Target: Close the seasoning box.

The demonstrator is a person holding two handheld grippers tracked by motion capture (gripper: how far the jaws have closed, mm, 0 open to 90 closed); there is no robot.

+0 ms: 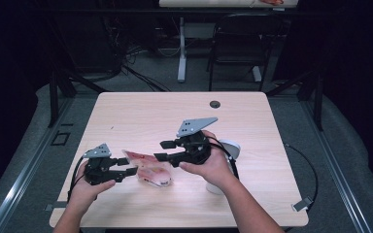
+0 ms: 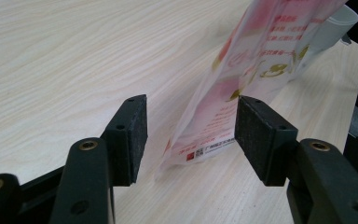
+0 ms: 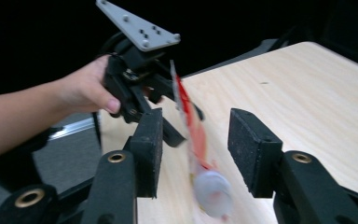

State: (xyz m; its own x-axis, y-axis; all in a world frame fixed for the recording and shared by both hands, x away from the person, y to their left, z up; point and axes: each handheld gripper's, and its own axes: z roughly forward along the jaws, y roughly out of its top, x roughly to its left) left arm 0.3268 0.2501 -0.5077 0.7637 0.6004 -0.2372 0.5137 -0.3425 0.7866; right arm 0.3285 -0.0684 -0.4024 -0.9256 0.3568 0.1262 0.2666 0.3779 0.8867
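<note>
Black pads of the left gripper (image 2: 191, 140) stand wide apart in the left gripper view, and the lower corner of a thin pink-and-white printed plastic pouch (image 2: 242, 79) sits in the gap. It runs close by the right-hand pad; contact can't be told from the frame, and nothing is pinched. Pouch rises edge-on, away from the jaws and up to the right, so its long axis runs roughly along the gripper's pointing direction.

Right gripper (image 3: 193, 151) is likewise spread wide in its own view. The pouch hangs between its pads edge-on and blurred, with a pale rounded end low in the gap, clear of both pads. No grip there either. Beyond it, the person's left hand (image 3: 86, 91) holds the other gripper at the pouch's far end.

High view: pouch lies on the light wooden table (image 1: 141, 116), long axis left to right, directly between the two tools; left one at its left end, right one raised at its right end. Left hand looks nearer and lower, so probably the easier re-grasp: close on the corner.

White cylindrical object (image 1: 230, 148) sits partly hidden behind the right hand.

Count: two grippers, one pouch, one white cylinder, one table.
</note>
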